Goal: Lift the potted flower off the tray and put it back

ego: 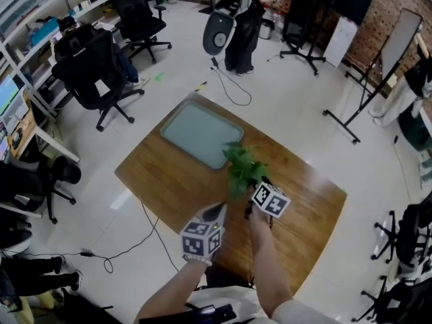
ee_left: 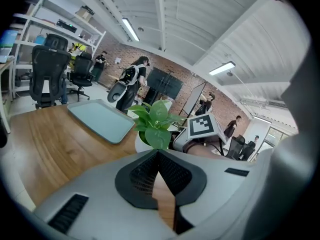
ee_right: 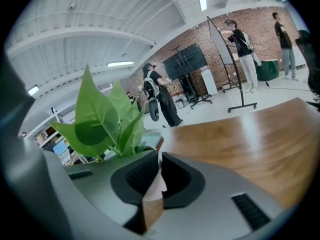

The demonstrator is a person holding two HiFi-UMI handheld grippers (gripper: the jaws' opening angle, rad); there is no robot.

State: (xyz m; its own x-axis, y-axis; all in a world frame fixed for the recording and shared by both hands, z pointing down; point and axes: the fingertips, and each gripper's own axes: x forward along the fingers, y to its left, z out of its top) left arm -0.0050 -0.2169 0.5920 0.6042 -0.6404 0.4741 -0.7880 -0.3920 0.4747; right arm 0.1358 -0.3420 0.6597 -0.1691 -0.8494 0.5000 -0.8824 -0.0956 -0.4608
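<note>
The potted flower [ego: 243, 169] has broad green leaves and a white pot [ee_left: 142, 143]. It is off the grey-green tray [ego: 199, 132], just past the tray's near right corner, over the wooden table [ego: 162, 181]. My right gripper [ego: 252, 206] reaches it from the near side. In the right gripper view the jaws [ee_right: 159, 156] are pinched on a thin white strip, the pot's rim [ee_right: 160, 178], with the leaves [ee_right: 102, 121] rising at the left. Whether the pot touches the table is hidden. My left gripper [ego: 219, 211] hovers beside it to the left, its jaws [ee_left: 158, 152] shut with nothing between them.
The tray is bare and lies slantwise at the table's far left. Black office chairs [ego: 101, 73] stand on the floor to the left, and a person [ego: 239, 29] stands beyond the table. A cable [ego: 135, 245] runs across the floor near the table's left edge. A whiteboard stand [ego: 388, 66] is at the right.
</note>
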